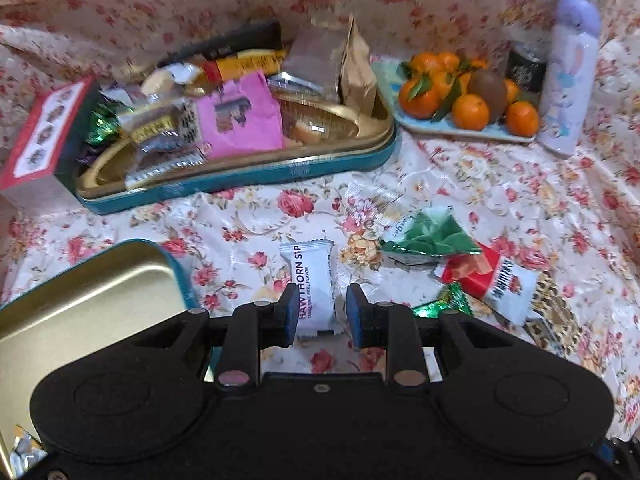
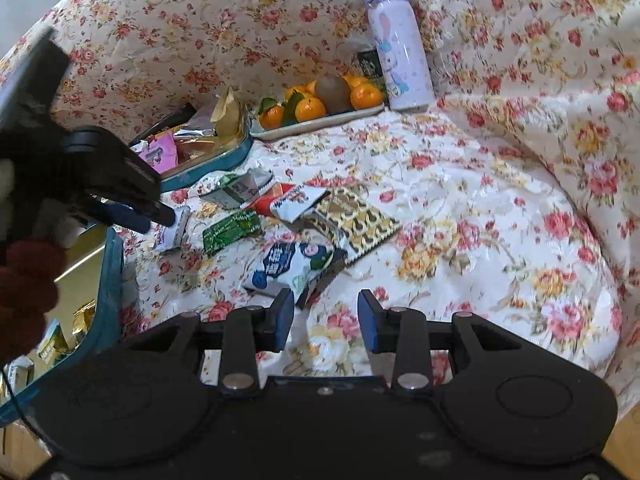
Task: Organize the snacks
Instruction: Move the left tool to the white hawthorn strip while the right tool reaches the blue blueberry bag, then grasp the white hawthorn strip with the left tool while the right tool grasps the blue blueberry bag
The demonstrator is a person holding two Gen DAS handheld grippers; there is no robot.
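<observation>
**Left hand-held gripper straddling hawthorn packet**

Left hand-held gripper (image 1: 320,312): jaws apart, white hawthorn packet (image 1: 310,280) between the pads, flat on the floral cloth (image 1: 460,184), contact unclear. Right hand-held gripper (image 2: 325,322): jaws apart, nothing between. Loose snack packets (image 2: 288,216) mid-cloth; filled teal tin (image 1: 240,176) toward the far edge.

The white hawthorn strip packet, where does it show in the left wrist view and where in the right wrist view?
Left wrist view: white hawthorn packet, bottom centre, between the left gripper fingers.
Right wrist view: same packet, left of centre, at the left gripper's tips.
Shared landmark: purple bottle beside the plate of oranges.
</observation>
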